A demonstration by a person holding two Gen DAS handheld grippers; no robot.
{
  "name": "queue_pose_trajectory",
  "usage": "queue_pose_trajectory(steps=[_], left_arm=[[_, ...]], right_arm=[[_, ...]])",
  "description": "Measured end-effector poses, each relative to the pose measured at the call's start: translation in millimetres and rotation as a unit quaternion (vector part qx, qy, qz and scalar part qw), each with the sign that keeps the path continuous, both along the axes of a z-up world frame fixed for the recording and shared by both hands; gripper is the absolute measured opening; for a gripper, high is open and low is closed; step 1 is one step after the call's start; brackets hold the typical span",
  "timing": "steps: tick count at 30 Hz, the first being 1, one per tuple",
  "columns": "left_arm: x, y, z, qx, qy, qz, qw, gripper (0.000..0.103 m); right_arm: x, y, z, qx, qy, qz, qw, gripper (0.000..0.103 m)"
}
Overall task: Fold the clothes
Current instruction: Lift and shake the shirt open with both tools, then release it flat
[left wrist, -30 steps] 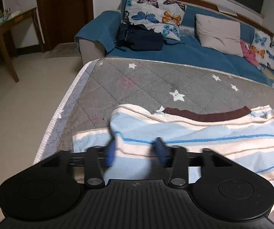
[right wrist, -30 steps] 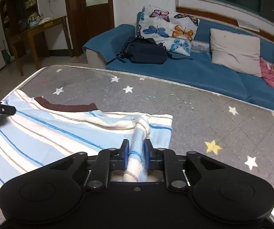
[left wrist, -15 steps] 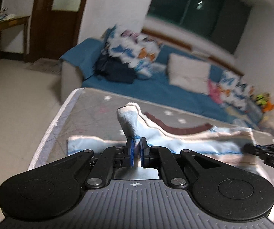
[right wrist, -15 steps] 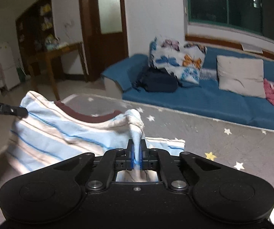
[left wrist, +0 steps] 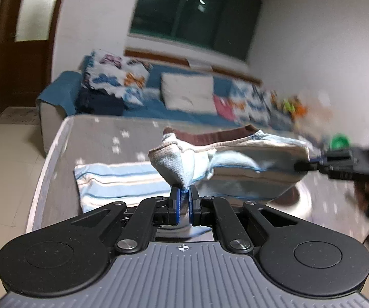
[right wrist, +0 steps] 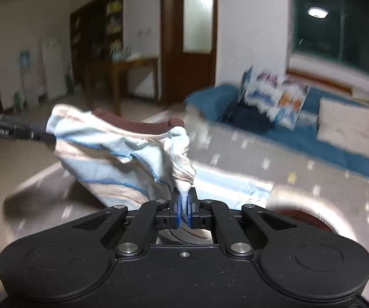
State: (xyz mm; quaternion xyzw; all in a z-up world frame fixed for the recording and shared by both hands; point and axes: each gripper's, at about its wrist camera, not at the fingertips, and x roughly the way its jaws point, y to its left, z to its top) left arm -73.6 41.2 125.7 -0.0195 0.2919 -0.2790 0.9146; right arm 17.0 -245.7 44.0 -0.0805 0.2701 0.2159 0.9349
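Note:
A light blue and cream striped shirt (left wrist: pixel 236 164) with a maroon collar (left wrist: pixel 210 134) hangs in the air above the grey star-print mattress (left wrist: pixel 102 138). My left gripper (left wrist: pixel 183 197) is shut on one shoulder of it. My right gripper (right wrist: pixel 183 202) is shut on the other shoulder of the striped shirt (right wrist: pixel 112 159). In the left wrist view the right gripper (left wrist: pixel 313 163) shows at the far right, pulling the top edge taut. A sleeve (left wrist: pixel 122 182) still lies flat on the mattress. Both views are motion-blurred.
A blue sofa (right wrist: pixel 300 138) with butterfly cushions (left wrist: pixel 112 77), a beige pillow (left wrist: pixel 187 95) and a dark bag (left wrist: pixel 99 102) runs behind the mattress. A wooden door (right wrist: pixel 187 36) and a wooden table (right wrist: pixel 133 64) stand across the tiled floor (left wrist: pixel 4 169).
The left gripper shut on the shirt's shoulder, which it was open over a second ago. Both grippers then lifted the shirt's top edge off the mattress and higher into the air.

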Motion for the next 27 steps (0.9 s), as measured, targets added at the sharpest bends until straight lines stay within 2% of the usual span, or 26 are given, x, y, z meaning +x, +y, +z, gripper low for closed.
queue_pose_trajectory(steps=[2,4,6,8,10,11,12,16,18,19,20,21,23,25,26,27], left_arm=[[-13.1,2.7,-17.3,0.014,0.024,-0.009,0.9996,0.007],[-24.1,4.4,-33.2,0.025,0.039,-0.016,0.9988,0.007],[-32.5,6.2,-40.9,0.028,0.047,-0.016,0.9984,0.009],[-36.8,8.2,-46.3,0.022,0.051,-0.012,0.9984,0.010],[-39.7,8.4,-46.0,0.022,0.051,-0.010,0.9984,0.023],[-42.1,7.9,-45.9,0.023,0.051,-0.011,0.9983,0.033],[-43.1,7.1,-45.2,0.024,0.049,-0.012,0.9985,0.034],[-42.7,3.2,-39.2,0.046,0.029,-0.005,0.9985,0.040],[-41.0,3.6,-34.4,0.046,0.023,0.003,0.9987,0.054],[-38.0,3.8,-33.4,0.045,0.022,0.008,0.9987,0.056],[-34.3,4.0,-33.2,0.044,0.021,0.013,0.9988,0.058],[-34.3,4.3,-31.7,0.043,0.020,0.015,0.9988,0.059],[-27.3,3.1,-31.8,0.034,0.024,0.018,0.9990,0.059],[-21.3,0.8,-35.0,0.029,0.034,0.012,0.9989,0.051],[-19.9,-2.8,-37.6,0.029,0.044,0.001,0.9986,0.030],[-19.3,-6.0,-40.7,0.032,0.054,-0.010,0.9980,0.014]], right_arm=[[-15.0,2.6,-12.9,-0.021,0.028,0.013,0.999,0.007],[-27.1,5.3,-21.2,-0.033,0.045,0.025,0.998,0.016],[-32.6,10.8,-21.6,-0.037,0.047,0.032,0.998,0.032],[-37.3,16.7,-20.9,-0.039,0.046,0.038,0.997,0.034],[-42.0,22.5,-20.2,-0.041,0.046,0.044,0.997,0.042],[-44.3,25.5,-19.8,-0.042,0.045,0.047,0.997,0.049],[-43.2,34.5,-21.1,-0.043,0.041,0.052,0.997,0.051],[-30.9,50.1,-26.0,-0.043,0.044,0.064,0.996,0.051],[-25.3,55.8,-26.7,-0.044,0.048,0.070,0.995,0.051],[-22.5,58.6,-27.0,-0.044,0.051,0.073,0.995,0.051],[-19.7,61.5,-27.4,-0.045,0.053,0.075,0.995,0.047],[-16.9,64.3,-27.7,-0.045,0.056,0.078,0.994,0.034],[-11.2,69.9,-28.4,-0.045,0.061,0.084,0.994,0.018],[-5.6,75.6,-29.1,-0.046,0.066,0.089,0.993,0.011],[-2.8,78.4,-29.5,-0.046,0.068,0.092,0.992,0.009],[0.0,81.3,-29.8,-0.047,0.070,0.095,0.992,0.009]])
